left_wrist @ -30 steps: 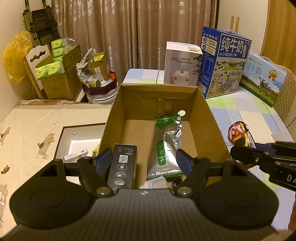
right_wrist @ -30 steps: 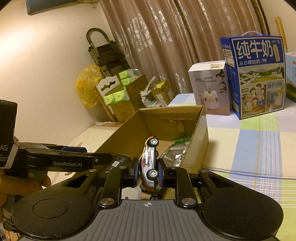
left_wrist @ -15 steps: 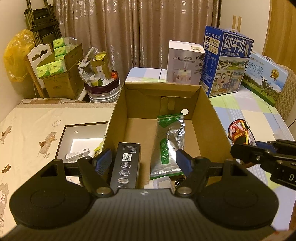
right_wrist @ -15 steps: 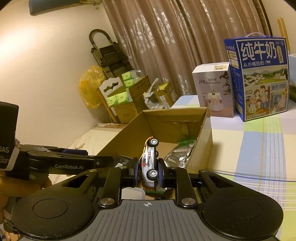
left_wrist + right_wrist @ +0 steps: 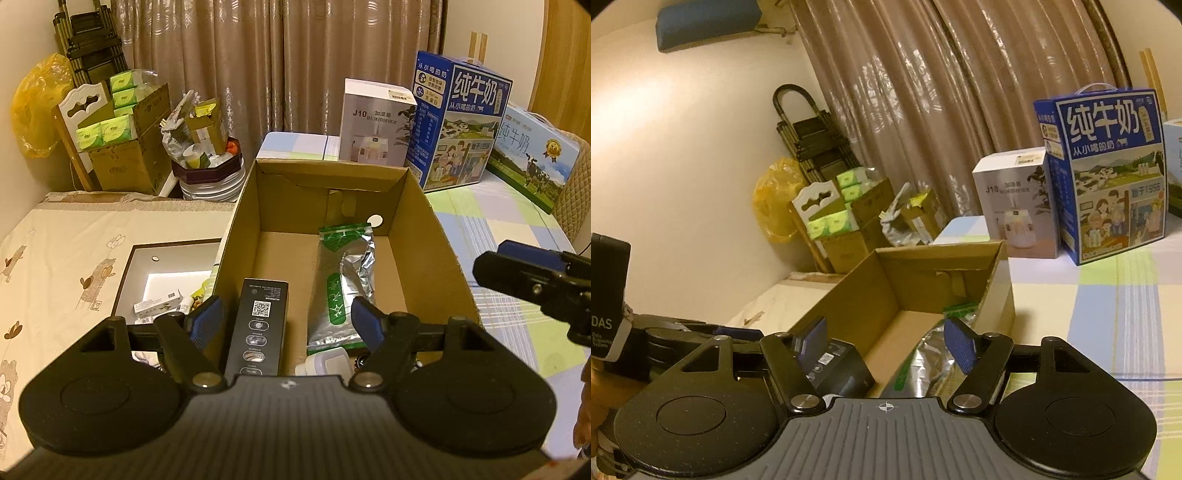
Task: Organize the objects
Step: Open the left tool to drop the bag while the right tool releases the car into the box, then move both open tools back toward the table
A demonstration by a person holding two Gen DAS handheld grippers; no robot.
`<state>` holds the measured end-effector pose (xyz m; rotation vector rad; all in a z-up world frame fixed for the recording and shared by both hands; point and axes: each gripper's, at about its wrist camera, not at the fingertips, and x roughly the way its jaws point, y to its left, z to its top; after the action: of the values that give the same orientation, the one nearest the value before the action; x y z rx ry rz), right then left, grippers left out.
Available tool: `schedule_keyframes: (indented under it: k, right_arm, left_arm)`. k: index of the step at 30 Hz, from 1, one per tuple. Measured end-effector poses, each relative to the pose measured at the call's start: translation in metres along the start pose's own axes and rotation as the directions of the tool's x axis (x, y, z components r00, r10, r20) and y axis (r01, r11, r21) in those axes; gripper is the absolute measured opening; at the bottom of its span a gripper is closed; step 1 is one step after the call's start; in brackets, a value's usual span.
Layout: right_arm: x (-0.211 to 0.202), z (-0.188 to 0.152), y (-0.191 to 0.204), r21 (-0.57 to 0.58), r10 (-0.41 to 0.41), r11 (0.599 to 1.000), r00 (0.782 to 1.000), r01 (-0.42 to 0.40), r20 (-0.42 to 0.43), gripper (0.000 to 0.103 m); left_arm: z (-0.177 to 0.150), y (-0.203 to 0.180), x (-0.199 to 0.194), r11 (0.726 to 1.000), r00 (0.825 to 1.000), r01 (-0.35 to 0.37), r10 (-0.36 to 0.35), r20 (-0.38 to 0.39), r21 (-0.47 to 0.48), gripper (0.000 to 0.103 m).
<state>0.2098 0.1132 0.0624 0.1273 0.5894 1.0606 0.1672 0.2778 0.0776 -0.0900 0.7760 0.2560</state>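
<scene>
An open cardboard box (image 5: 424,206) stands in the middle; it also shows in the right wrist view (image 5: 993,266). Inside lie a black carton with a QR code (image 5: 260,325), a silver and green foil pouch (image 5: 343,288) and a small white item (image 5: 327,363). My left gripper (image 5: 286,321) is open and empty above the box's near edge. My right gripper (image 5: 886,341) is open and empty over the box's near right part; it shows in the left wrist view (image 5: 532,280) at the right. The toy car is not in sight.
A white humidifier box (image 5: 375,122) and blue milk cartons (image 5: 458,122) stand behind the box on the checked cloth. A shallow tray with small items (image 5: 162,280) lies left of the box. Cardboard boxes with green packs (image 5: 122,144) stand at the back left.
My right gripper has opened and the toy car it held is gone from between its fingers. Both grippers have lifted a little. The left gripper stays open.
</scene>
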Motion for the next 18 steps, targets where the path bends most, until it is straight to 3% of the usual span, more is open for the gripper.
schedule_keyframes:
  k: [18]
  right_arm:
    - [-0.039, -0.005, -0.024, -0.016, -0.074, 0.997, 0.997, 0.074, 0.004, 0.067]
  left_arm:
    - [0.0, -0.023, -0.002, 0.999, 1.0, 0.026, -0.027, 0.003, 0.036, 0.073]
